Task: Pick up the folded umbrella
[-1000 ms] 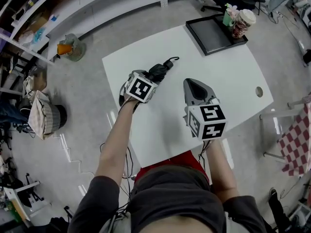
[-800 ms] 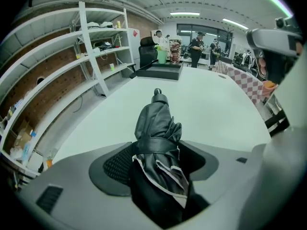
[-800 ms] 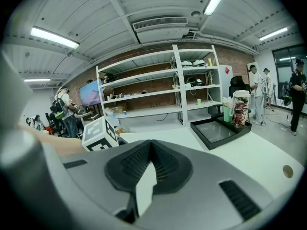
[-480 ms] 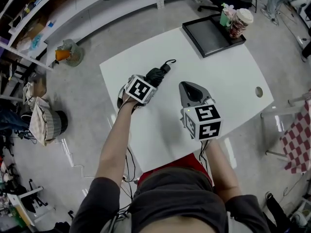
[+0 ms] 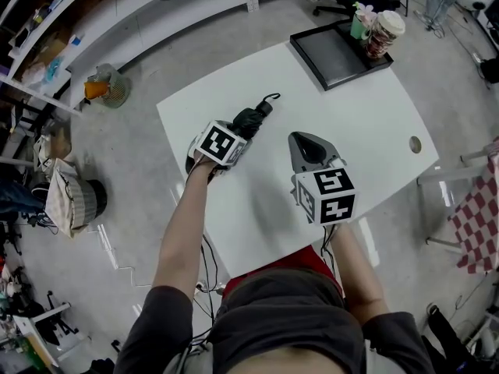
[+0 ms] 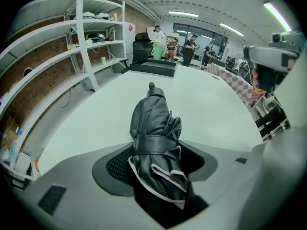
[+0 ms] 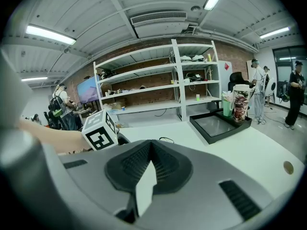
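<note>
The folded black umbrella (image 5: 254, 117) lies pointing toward the table's far side, its wrist loop (image 5: 270, 97) at the far end. My left gripper (image 5: 234, 135) is shut on its near end. In the left gripper view the strapped canopy (image 6: 151, 114) fills the space between the jaws of the left gripper (image 6: 156, 152), and its tip (image 6: 151, 86) points away over the white table (image 6: 211, 104). I cannot tell whether the umbrella touches the table. My right gripper (image 5: 307, 142) hovers to the right of the umbrella, shut and holding nothing; in its own view the right gripper (image 7: 151, 145) has its pads together.
A black tray (image 5: 337, 54) sits at the table's far right corner with two cups (image 5: 376, 29) on its right end. A small round hole (image 5: 415, 144) marks the table (image 5: 366, 123) near its right edge. Shelving (image 7: 158, 87) stands beyond the table.
The head view has shifted slightly. Both grippers and the umbrella keep nearly the same places on the table.
</note>
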A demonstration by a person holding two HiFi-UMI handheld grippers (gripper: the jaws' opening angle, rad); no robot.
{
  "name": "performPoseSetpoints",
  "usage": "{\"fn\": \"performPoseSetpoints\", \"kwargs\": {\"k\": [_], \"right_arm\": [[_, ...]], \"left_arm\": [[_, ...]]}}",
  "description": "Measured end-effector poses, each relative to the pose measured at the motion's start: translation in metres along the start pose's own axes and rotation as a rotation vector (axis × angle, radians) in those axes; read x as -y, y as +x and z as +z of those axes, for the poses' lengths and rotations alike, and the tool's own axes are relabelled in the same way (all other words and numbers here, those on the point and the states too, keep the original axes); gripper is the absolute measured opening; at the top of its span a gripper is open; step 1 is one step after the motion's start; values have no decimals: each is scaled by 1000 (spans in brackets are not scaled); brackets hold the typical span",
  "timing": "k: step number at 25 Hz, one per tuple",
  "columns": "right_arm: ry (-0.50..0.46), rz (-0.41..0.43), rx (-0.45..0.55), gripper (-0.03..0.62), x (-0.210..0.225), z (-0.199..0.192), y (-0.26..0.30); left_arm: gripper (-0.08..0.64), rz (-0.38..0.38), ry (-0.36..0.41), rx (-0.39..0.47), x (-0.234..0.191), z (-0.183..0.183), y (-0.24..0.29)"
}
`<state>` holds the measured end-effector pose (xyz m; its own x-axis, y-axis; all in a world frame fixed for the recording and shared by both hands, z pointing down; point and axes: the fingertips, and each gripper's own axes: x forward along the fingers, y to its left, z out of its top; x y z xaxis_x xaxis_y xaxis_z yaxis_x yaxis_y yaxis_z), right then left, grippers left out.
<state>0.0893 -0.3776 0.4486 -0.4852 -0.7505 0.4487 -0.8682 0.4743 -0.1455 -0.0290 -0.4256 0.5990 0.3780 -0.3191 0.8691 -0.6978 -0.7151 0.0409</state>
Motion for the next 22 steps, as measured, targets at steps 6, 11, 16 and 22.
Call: {"fn": "performPoseSetpoints", "kwargs": {"k": [6,11,16,22], "right_arm": [[8,0,-1,18,-5,-5,-2],[6,1,4,18,-11,-2,-4],[11,4,4,18,-15,-2,-3],[18,-8,4,18,-21,-5,-7]], "left_arm": [[258,74,68,25,6,0,-2],[250,128,105,37,10,0,-5],[249,140,94,93,17,8,-11],[247,127,-3,212,26,26,-25]]}}
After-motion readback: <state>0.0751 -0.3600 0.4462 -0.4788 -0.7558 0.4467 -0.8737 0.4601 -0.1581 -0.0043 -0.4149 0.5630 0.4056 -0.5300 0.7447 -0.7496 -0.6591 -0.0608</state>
